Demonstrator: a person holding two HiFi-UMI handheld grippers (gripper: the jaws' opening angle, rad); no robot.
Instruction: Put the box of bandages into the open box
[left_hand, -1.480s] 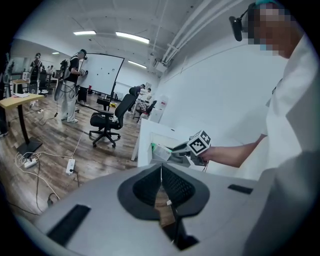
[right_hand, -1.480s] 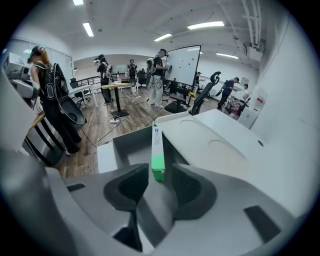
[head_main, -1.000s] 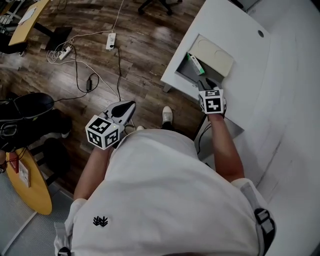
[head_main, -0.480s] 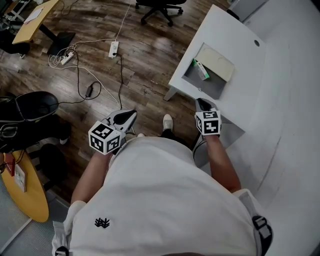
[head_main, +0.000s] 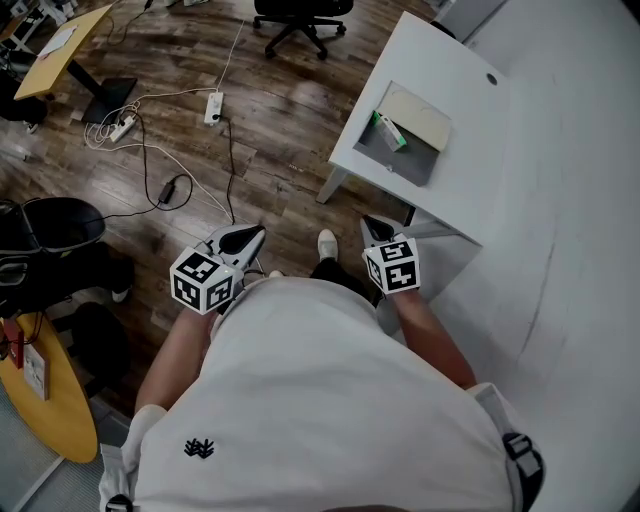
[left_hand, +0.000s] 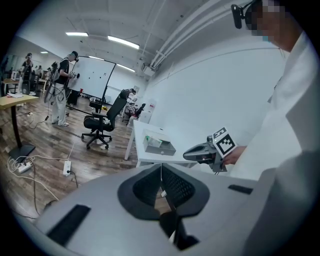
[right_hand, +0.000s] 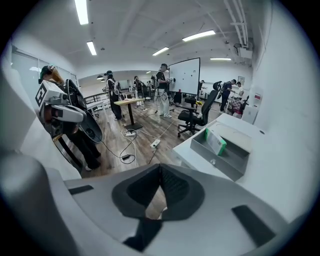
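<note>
Brown wood floor (head_main: 270, 110) lies under me. On the smooth white tabletop (head_main: 470, 180), the green-and-white bandage box (head_main: 390, 132) leans inside the grey open box (head_main: 405, 167). My left gripper (head_main: 257, 233) and right gripper (head_main: 368, 221) are empty, fingers pressed together.

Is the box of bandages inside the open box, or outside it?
Inside. The box of bandages leans tilted within the grey walls of the open box, which stands on the white table.
</note>
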